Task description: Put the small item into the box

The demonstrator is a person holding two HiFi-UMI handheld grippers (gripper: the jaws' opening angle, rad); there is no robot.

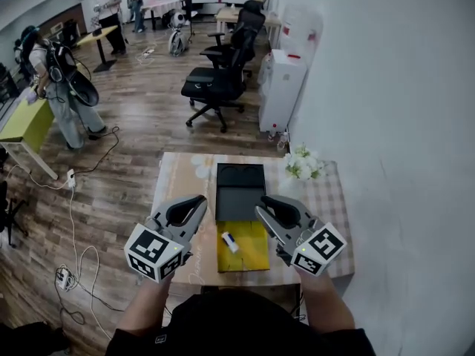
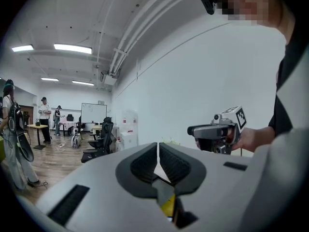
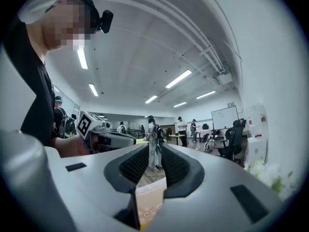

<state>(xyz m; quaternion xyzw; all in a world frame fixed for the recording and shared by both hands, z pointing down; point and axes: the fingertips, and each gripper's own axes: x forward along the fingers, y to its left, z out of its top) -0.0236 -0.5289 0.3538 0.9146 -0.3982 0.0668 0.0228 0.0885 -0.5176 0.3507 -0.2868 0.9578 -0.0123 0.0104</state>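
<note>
The small white item (image 1: 229,242) lies on the yellow near half (image 1: 249,254) of a flat box, whose black far half (image 1: 240,191) lies beyond it on the table. Both grippers are held above the table and point away from me, apart from the item. My left gripper (image 1: 202,199) hovers left of the box; in its own view the left gripper (image 2: 158,151) has its jaws together, nothing between them. My right gripper (image 1: 261,202) hovers over the box's right edge; the right gripper (image 3: 155,153) shows a narrow gap between its pads, with nothing in it.
The small table (image 1: 178,180) has a patterned cloth, and white flowers (image 1: 303,163) stand at its far right. A white wall runs along the right. Office chairs (image 1: 219,80) and a white cabinet (image 1: 280,87) stand beyond. People stand far left, and cables (image 1: 74,199) lie on the floor.
</note>
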